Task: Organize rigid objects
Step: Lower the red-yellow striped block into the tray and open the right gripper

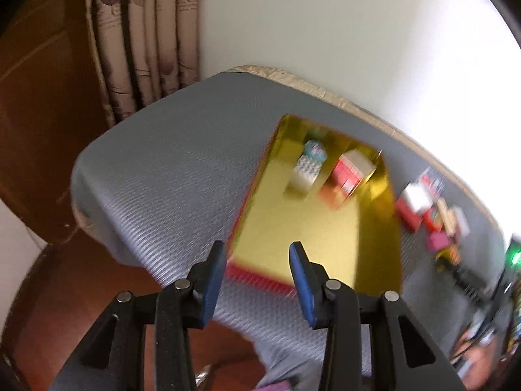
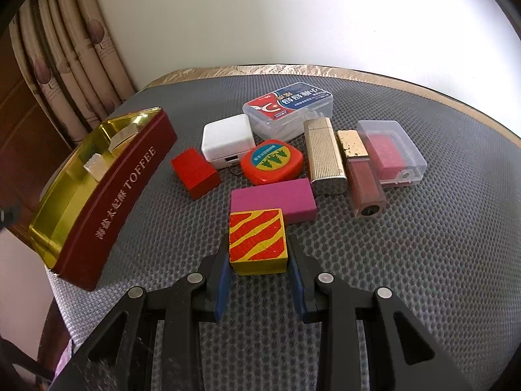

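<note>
A red toffee tin [image 2: 97,202] with a gold inside stands open at the left of a grey mesh seat; it also shows in the left wrist view [image 1: 312,221], holding a white patterned block [image 1: 307,166] and a red-and-white block [image 1: 350,171]. My left gripper [image 1: 257,257] is open and empty above the tin's near edge. My right gripper [image 2: 259,254] has its fingers on both sides of a yellow-and-red striped block [image 2: 257,241]. Behind it lie a magenta block [image 2: 273,198], a red block [image 2: 194,172] and an orange tape measure [image 2: 273,161].
Further back lie a white charger [image 2: 228,140], a clear floss box [image 2: 288,109], a ribbed metal lighter [image 2: 324,156], a lip gloss tube [image 2: 361,176] and a clear case with a pink insert [image 2: 390,153]. Curtains [image 2: 65,65] hang at the left.
</note>
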Tool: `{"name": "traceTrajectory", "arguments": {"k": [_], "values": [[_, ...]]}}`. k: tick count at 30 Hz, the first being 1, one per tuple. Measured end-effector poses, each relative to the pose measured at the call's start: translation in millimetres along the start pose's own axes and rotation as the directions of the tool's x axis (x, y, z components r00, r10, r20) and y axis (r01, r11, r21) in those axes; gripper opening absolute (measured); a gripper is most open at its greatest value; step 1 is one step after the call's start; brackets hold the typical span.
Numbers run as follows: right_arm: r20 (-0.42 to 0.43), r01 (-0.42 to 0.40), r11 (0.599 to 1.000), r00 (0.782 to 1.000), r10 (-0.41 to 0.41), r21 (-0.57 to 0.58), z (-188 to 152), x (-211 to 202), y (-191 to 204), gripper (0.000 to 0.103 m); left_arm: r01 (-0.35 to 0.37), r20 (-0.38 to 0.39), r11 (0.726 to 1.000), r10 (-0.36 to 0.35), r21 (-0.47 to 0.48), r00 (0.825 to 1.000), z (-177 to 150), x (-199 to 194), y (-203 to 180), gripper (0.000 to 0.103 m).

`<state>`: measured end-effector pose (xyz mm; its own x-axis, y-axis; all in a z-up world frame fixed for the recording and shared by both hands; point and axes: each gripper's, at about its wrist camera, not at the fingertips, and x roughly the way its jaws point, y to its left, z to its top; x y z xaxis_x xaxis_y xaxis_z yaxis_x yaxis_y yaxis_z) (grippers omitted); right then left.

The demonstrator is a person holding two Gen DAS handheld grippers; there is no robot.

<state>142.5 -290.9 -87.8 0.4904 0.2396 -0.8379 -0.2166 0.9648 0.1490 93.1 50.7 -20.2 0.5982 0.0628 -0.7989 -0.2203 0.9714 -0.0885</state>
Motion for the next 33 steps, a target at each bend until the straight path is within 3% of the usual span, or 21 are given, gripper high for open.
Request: {"name": "traceTrajectory", "arguments": {"k": [5,10,14,17,23,31,32,33], "values": [[0.029,-0.02,1.0,0.999,0.02,-0.015,9,-27,19,0.029,-0.03,-0.01,0.999,0.031,0.037,0.999,-16,-4,6,0.041],[0.038,-0.142,0.987,0.989,0.145,-0.075,39,-50,75,0.029,-0.012,-0.008,1.0,0.012,-0.02,1.0,-11,-4,20,0.041],[-0.016,-0.257,0.958,0.966,0.257,-0.126,65,-32,139,0.029,0.033,-0.049,0.996,-0.036,-0.077,0.998,-11,0,35,0.041],[-0.09,-0.305,0.938,0.952,0.293,-0.168,77,-1,175,0.029,0.038,-0.062,0.995,-0.044,-0.094,0.997,-11,2,40,0.041],[-0.213,-0.262,0.942,0.953,0.217,-0.211,82,61,211,0.029,0.048,-0.072,0.998,-0.052,-0.05,0.996,-12,4,31,0.041],[-0.196,-0.178,0.954,0.972,0.131,-0.243,94,90,224,0.032,0.056,-0.084,0.998,-0.057,-0.014,0.995,-16,9,27,0.041],[-0.189,-0.184,0.955,0.972,0.142,-0.231,96,90,223,0.036,0.056,-0.087,0.998,-0.058,-0.016,0.995,-16,10,27,0.041],[-0.17,-0.204,0.957,0.97,0.171,-0.205,97,84,218,0.052,0.057,-0.089,0.998,-0.058,-0.018,0.994,-15,11,28,0.041]]}}
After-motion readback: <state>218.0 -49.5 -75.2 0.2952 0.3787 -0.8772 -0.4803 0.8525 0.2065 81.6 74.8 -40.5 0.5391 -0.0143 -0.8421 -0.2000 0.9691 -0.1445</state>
